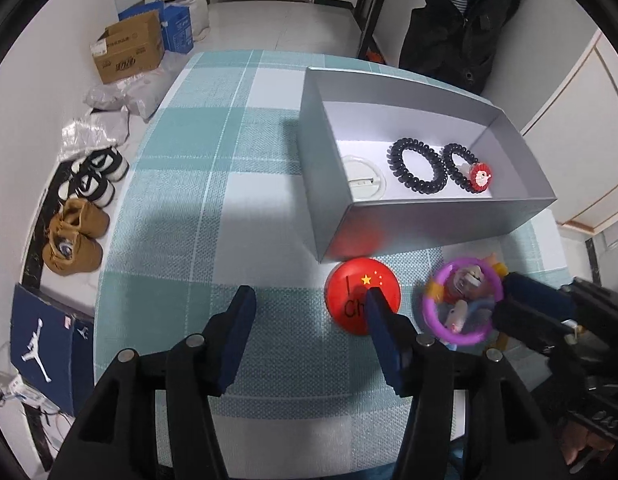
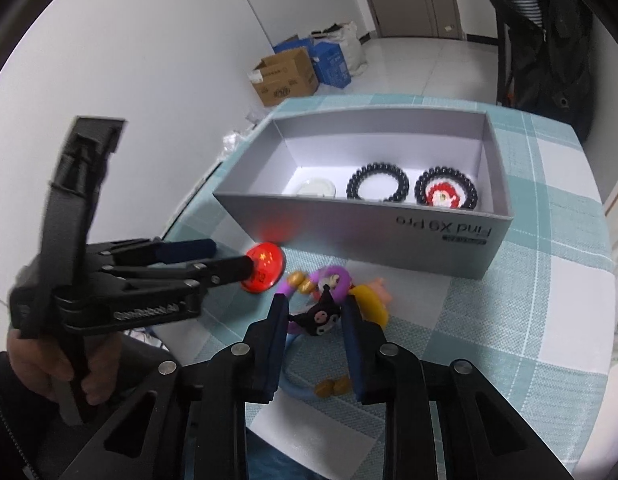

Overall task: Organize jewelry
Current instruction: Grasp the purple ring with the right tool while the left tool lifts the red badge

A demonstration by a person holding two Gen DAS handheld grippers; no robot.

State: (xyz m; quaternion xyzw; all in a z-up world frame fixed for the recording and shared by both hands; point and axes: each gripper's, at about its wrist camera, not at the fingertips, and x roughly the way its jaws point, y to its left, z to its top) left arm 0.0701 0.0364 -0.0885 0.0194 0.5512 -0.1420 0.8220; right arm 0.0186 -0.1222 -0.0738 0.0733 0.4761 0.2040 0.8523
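A grey open box point(image 1: 393, 92) point(image 2: 389, 236) stands on the checked tablecloth. It holds two black coil hair ties point(image 1: 417, 166) point(image 2: 377, 184), a red round charm point(image 1: 480, 176) point(image 2: 443, 198) and a clear round piece point(image 1: 363, 178) point(image 2: 315, 188). A red round badge point(image 1: 349, 292) point(image 2: 265, 266) lies in front of the box. My left gripper point(image 1: 309, 300) point(image 2: 229, 256) is open, its right finger over the badge. Beside it lies a heap of hair ties with a purple ring point(image 1: 463, 304) point(image 2: 329, 280) and a black cartoon charm point(image 2: 321, 314). My right gripper point(image 2: 315, 308) point(image 1: 509, 300) is open around that charm.
Shoes point(image 1: 75, 236), plastic bags point(image 1: 121, 96) and cardboard boxes point(image 1: 129, 46) point(image 2: 285, 76) lie on the floor left of the table. A dark jacket point(image 1: 461, 20) point(image 2: 549, 40) hangs behind the table. A blue shoebox point(image 1: 41, 348) stands at lower left.
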